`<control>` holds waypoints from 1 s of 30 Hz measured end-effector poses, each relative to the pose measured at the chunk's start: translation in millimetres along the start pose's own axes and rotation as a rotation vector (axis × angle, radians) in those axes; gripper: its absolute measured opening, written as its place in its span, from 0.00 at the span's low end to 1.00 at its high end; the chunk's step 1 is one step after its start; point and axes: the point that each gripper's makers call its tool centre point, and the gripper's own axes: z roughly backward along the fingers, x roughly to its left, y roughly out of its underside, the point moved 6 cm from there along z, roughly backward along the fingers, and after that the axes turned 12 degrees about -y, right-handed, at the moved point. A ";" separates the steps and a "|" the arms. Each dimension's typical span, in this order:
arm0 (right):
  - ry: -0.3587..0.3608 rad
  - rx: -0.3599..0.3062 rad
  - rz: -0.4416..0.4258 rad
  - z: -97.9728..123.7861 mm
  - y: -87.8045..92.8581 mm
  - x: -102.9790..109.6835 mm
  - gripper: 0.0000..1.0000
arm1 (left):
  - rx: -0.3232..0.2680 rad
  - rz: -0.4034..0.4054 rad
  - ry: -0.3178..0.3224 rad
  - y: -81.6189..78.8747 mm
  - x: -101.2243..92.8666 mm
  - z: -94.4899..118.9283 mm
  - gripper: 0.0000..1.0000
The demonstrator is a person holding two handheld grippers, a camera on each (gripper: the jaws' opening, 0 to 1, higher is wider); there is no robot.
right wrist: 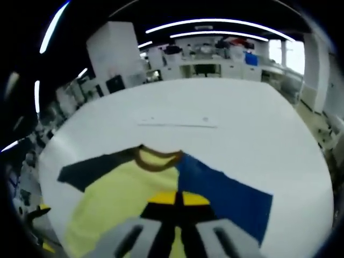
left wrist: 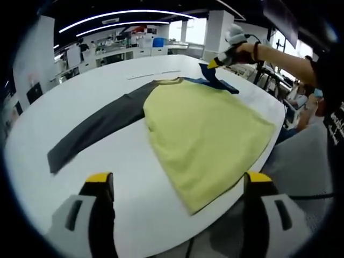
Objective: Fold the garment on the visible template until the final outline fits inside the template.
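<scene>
Presently, garment (left wrist: 204, 134): yellow body flat on white table (left wrist: 80, 91), dark sleeve spread out to one side.
Blue sleeve (right wrist: 228, 196): lies just ahead of right gripper (right wrist: 179, 200).
Right gripper: yellow tips pressed together; whether cloth is caught between them, cannot tell.
Left gripper (left wrist: 180, 180): jaws wide apart, holding nothing, at garment's hem.

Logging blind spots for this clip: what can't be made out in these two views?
- Template: its outline cannot be made out on the white table in either view.
- Blue sleeve: near part hidden by the right gripper in the right gripper view.
- Whether the right gripper pinches cloth: its jaws look shut, their tips cover the contact.
- Background shelves: blurred, too small.
</scene>
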 end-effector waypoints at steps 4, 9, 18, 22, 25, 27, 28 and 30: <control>-0.005 0.018 0.036 -5.1 -4.7 6.5 0.00 | 0.002 -0.006 0.002 0.6 1.9 -0.8 0.98; -0.041 0.016 0.023 -14.5 -9.5 18.5 0.00 | 0.004 -0.005 0.007 -1.5 0.3 -4.3 0.97; -0.089 0.024 0.033 -24.7 -15.4 45.9 0.00 | 0.004 -0.007 0.013 -3.5 -3.7 -5.1 0.97; -0.098 0.032 0.044 -31.1 -19.9 50.0 0.00 | 0.007 0.000 0.007 -1.8 -2.8 -4.1 0.97; -0.114 0.023 0.049 -35.1 -22.2 58.0 0.00 | 0.008 0.006 0.004 0.0 -1.4 -4.1 0.97; -0.127 0.021 0.045 -38.6 -23.7 63.5 0.00 | 0.015 0.010 -0.003 2.0 0.0 -4.7 0.97; -0.133 0.020 0.047 -41.3 -25.1 65.1 0.00 | 0.016 0.011 -0.006 2.5 0.5 -4.9 0.98; -0.145 0.024 0.049 -45.8 -26.0 70.3 0.00 | 0.012 0.015 -0.009 2.5 1.2 -5.1 0.98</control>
